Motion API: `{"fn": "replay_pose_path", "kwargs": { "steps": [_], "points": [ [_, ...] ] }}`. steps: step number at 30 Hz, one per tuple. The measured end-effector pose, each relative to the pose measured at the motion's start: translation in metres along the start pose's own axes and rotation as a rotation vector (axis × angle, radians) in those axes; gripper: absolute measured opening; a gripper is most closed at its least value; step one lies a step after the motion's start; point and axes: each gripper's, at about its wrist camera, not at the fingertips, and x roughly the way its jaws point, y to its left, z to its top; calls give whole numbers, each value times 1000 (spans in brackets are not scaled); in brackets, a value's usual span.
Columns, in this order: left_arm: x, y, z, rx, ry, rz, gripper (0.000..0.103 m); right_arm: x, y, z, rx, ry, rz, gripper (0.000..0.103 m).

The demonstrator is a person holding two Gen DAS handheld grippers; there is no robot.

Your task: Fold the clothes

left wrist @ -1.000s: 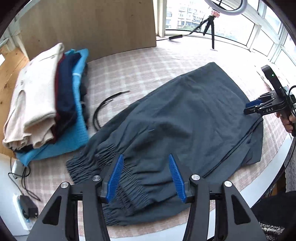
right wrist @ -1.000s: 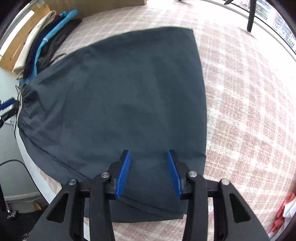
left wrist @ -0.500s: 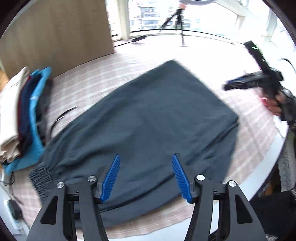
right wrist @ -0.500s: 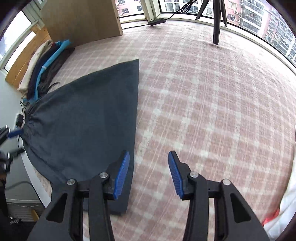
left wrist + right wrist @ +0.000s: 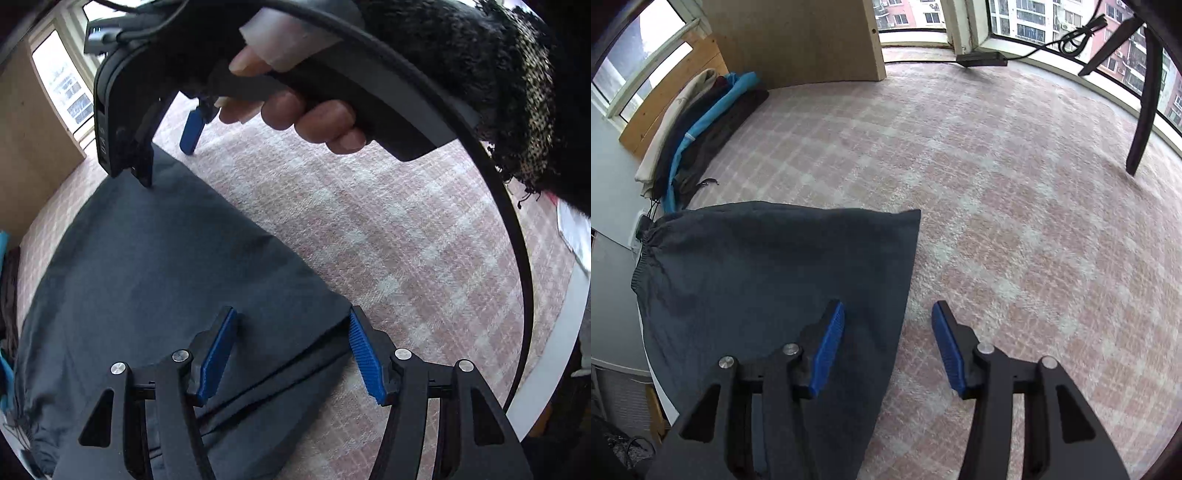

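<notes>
1. Pink-and-white checked cloth covers the worktop; at its far left sits a stack of folded clothes, beige, navy and blue.
2. On the near left lies the dark grey, soft cotton garment, limp and light; best pinched at its right hem corners.
3. Since a second ago, both hands have swung rightward to that edge.
4. Left gripper jaws, just widened, straddle the near corner, gripping nothing.
5. Right gripper jaws, just opened further, straddle the hem, empty.
</notes>
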Motion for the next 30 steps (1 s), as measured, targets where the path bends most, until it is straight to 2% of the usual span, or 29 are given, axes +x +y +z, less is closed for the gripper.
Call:
{"fn": "replay_pose_path", "kwargs": {
  "steps": [3,4,5,6,7,8,11,14,18,22,25,30],
  "points": [
    [2,9,-4,-60,-20,-24,57,7,7,4,-16,-15,30,53],
    [0,11,-6,-73,-44,-30,47,9,11,5,-26,-20,38,53],
    [-2,13,-7,-81,-59,-39,38,10,14,6,-33,-20,31,47],
    [-5,15,-8,-88,-75,-48,22,10,16,6,-41,-18,23,41],
    [-8,20,-9,-108,-77,-77,11,11,19,7,-48,-17,14,24],
    [-11,24,-9,-129,-79,-106,9,11,17,7,-27,0,36,11],
    [-25,43,-13,-192,-99,-194,6,7,6,13,98,15,122,7],
    [-60,70,-24,-261,-176,-255,6,-15,4,16,198,-20,193,6],
    [-118,118,-59,-368,-297,-337,6,-56,28,28,286,-112,300,6],
    [-164,167,-110,-478,-387,-316,6,-80,89,49,252,-165,334,6],
    [-190,209,-160,-582,-425,-272,6,-82,158,71,166,-175,352,6],
    [-205,274,-250,-786,-439,-188,6,-48,286,106,-9,-157,380,5]
  ]
}}
